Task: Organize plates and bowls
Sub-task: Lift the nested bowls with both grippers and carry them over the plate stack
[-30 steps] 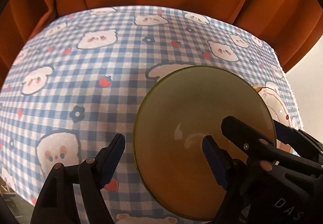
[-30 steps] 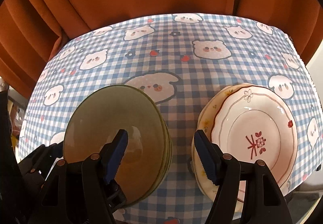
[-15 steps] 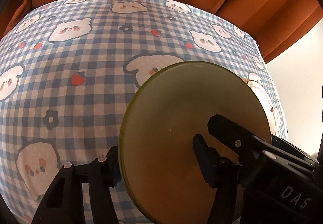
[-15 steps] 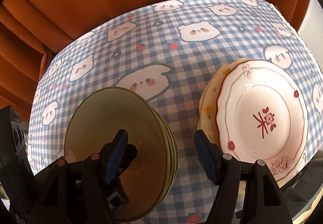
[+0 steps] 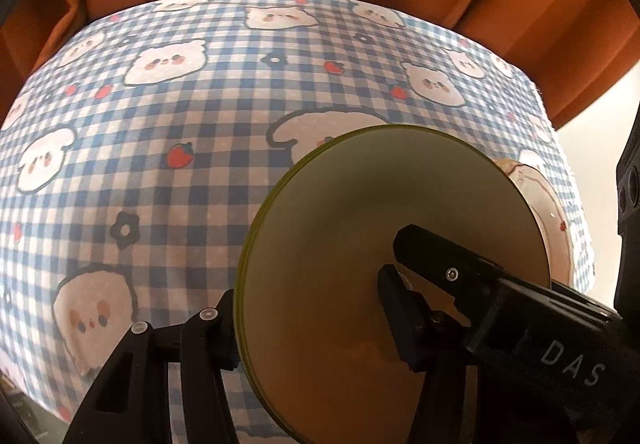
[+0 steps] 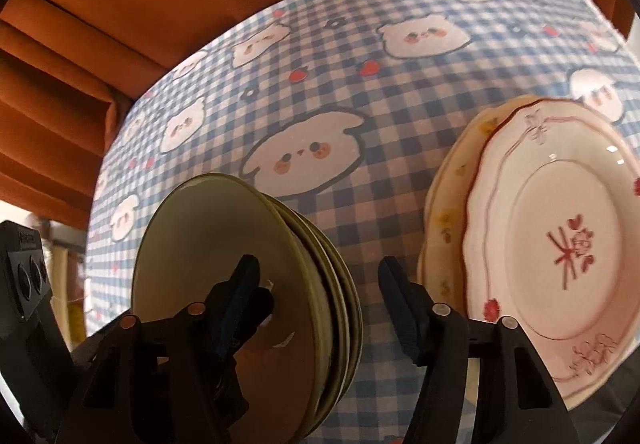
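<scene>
Left gripper point(image 5: 312, 316): angled steeply down, jaws closing astride the near rim of the bowls point(image 5: 360, 244); contact unclear.
Right gripper point(image 6: 320, 300): tilted down, jaws apart and closing, empty, between bowls and plates point(image 6: 560, 244).
Bowls: stacked on the cloth point(image 5: 200, 124).
Right view only: plates' red pattern, bowl stack's edges.
</scene>
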